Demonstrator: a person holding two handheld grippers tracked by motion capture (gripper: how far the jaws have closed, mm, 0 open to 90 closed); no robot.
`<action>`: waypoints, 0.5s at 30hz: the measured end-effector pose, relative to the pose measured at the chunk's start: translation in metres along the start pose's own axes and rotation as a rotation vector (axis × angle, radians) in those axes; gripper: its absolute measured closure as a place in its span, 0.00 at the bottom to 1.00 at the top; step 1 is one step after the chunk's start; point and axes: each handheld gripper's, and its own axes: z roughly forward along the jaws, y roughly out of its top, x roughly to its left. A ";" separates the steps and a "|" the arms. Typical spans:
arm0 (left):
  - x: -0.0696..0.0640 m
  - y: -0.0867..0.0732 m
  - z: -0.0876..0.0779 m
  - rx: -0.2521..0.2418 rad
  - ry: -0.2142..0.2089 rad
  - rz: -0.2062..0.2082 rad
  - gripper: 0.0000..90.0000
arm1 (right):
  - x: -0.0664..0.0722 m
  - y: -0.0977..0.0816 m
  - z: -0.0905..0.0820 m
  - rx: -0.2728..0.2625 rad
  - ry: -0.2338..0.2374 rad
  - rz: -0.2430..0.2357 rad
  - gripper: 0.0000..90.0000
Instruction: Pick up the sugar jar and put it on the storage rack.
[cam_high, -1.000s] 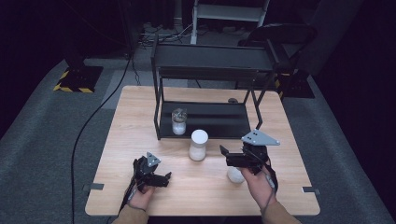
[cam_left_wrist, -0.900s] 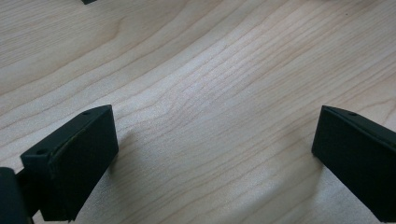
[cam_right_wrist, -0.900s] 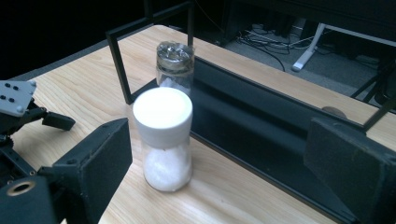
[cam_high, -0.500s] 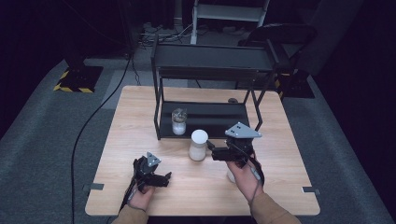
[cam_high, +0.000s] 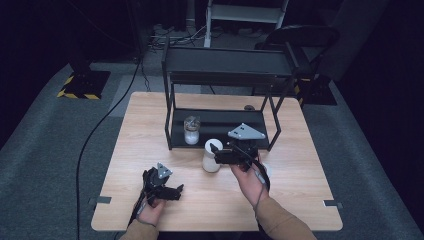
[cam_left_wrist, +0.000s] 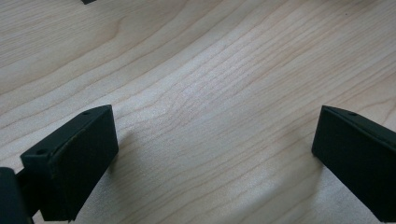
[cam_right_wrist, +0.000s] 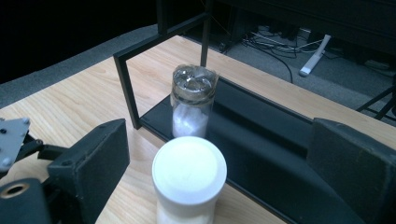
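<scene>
Right claw lined up on the white jar, left one parked

The right claw has its jaws spread wide with the white jar sitting between them, pads not pressing on it as far as I can see; they've just been opening a bit more. Jar stands upright on the wooden surface, just in front of the black rack, whose lower shelf has a clear glass jar with white stuff inside. Left claw rests low on the surface near the front edge, wide open, holding nothing.
</scene>
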 end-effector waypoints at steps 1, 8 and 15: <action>0.000 0.000 0.000 0.000 0.000 0.000 0.00 | 0.000 0.001 0.002 0.000 0.000 0.006 0.06; 0.000 0.000 0.000 0.000 0.000 0.000 0.00 | 0.001 0.000 0.015 0.011 0.002 0.023 0.06; 0.000 0.000 0.000 0.000 0.000 -0.001 0.00 | 0.002 -0.006 0.029 0.030 -0.001 0.060 0.06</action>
